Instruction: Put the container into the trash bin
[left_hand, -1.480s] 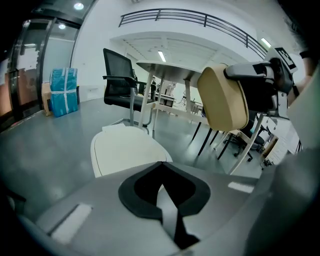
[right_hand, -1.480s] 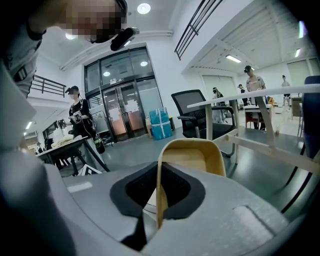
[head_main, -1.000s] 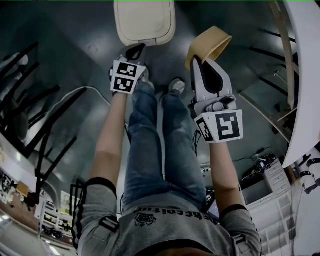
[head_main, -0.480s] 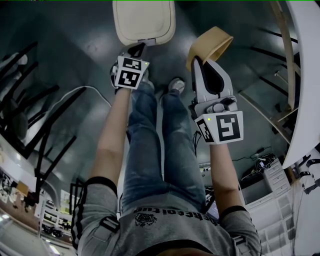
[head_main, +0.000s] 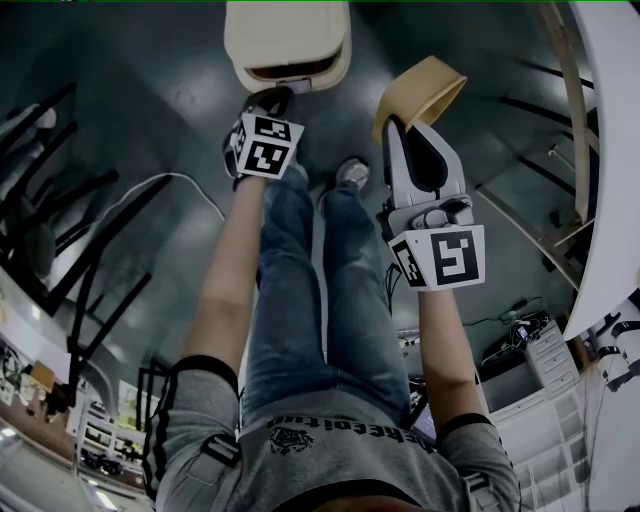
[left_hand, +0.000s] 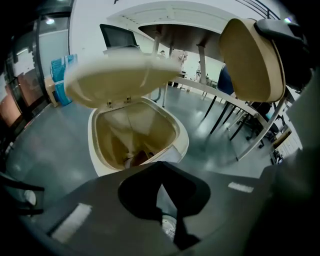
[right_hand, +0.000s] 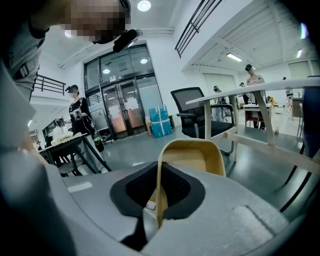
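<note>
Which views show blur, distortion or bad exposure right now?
Head view: dim overall, with fisheye bending at the edges. Left gripper view: trash bin lid soft, likely motion blur, with a dark vignette in the corners. Right gripper view: container sharp, ceiling light blown out.

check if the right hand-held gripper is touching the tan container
Touching. The right gripper view shows the container's thin wall pinched between the jaws of the right hand-held gripper, with no gap.

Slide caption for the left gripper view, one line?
Shut left gripper faces the trash bin, lid raised; container at upper right.
</note>
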